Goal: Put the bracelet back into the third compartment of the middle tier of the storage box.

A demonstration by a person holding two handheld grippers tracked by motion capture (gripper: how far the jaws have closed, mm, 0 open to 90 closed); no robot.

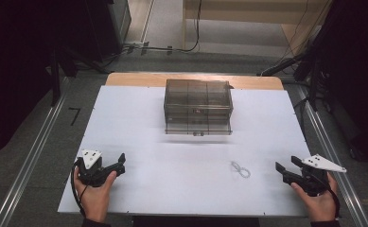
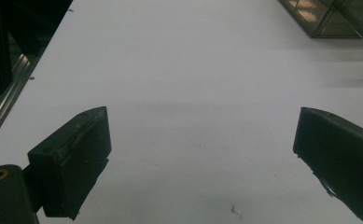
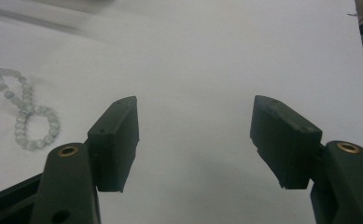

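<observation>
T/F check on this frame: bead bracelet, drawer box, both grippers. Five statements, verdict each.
1. The bead bracelet lies on the white tabletop, twisted into a figure eight. True.
2. The right gripper is shut on the bracelet. False: it is open and empty, and the bracelet lies apart from it.
3. The clear drawer box stands at the far middle of the table. True.
4. The left gripper holds a bead. False: it is open over bare table.
5. The bracelet lies inside the box. False: it lies on the table nearer the person.
</observation>
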